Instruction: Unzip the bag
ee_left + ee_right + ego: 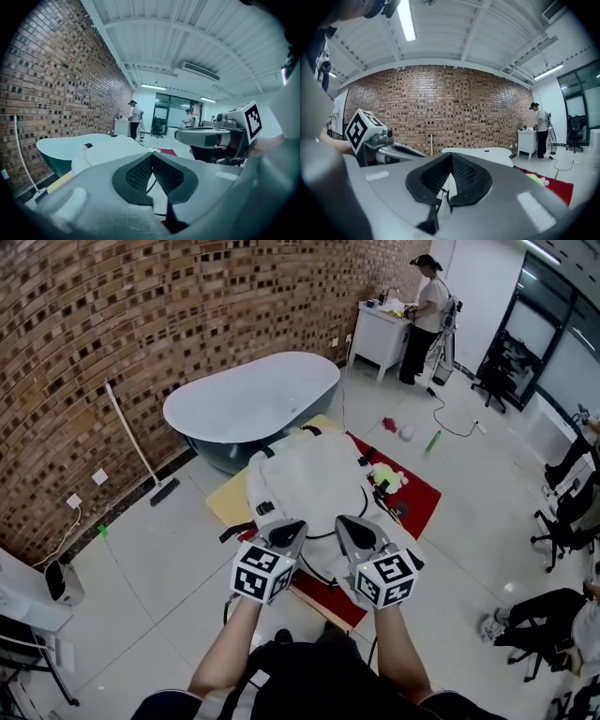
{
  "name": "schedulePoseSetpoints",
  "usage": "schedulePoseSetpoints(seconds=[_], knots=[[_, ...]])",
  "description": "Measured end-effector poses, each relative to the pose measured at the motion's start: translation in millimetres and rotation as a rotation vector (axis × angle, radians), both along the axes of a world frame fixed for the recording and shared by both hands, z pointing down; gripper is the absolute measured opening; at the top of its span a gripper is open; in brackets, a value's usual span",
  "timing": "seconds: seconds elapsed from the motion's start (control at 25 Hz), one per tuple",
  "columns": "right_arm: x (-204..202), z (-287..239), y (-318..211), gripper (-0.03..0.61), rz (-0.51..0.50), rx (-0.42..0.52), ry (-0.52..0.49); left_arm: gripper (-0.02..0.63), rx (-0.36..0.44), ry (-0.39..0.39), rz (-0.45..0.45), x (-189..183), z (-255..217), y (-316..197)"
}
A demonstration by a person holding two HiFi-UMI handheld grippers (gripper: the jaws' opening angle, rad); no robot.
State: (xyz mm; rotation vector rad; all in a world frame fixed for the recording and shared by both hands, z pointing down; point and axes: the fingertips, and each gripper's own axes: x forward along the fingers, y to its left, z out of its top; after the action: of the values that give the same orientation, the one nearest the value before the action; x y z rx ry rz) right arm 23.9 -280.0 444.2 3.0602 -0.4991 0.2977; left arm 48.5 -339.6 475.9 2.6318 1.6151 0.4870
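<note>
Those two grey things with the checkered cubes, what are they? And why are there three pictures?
They are hand-held grippers, a bit like big tongs. A person holds the left gripper in one hand and the right gripper in the other. The head view comes from a camera on the person's head, looking down. The other two pictures come from small cameras that ride on each gripper and look along its jaws. In front of the grippers, a white bag lies on a low surface with a red mat, near a bathtub. The job is to unzip that bag. Both grippers have their jaws shut, and neither seems to hold anything.
</note>
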Motion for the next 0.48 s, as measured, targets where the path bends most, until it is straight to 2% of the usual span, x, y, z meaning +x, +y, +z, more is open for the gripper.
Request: schedulePoseSetpoints(seconds=[0.48], knots=[[-4.2, -13.3, -3.0, 0.003, -0.014, 0.007, 0.032, 0.002, -0.017, 0.009, 0.023, -6.9, -7.0, 7.5]])
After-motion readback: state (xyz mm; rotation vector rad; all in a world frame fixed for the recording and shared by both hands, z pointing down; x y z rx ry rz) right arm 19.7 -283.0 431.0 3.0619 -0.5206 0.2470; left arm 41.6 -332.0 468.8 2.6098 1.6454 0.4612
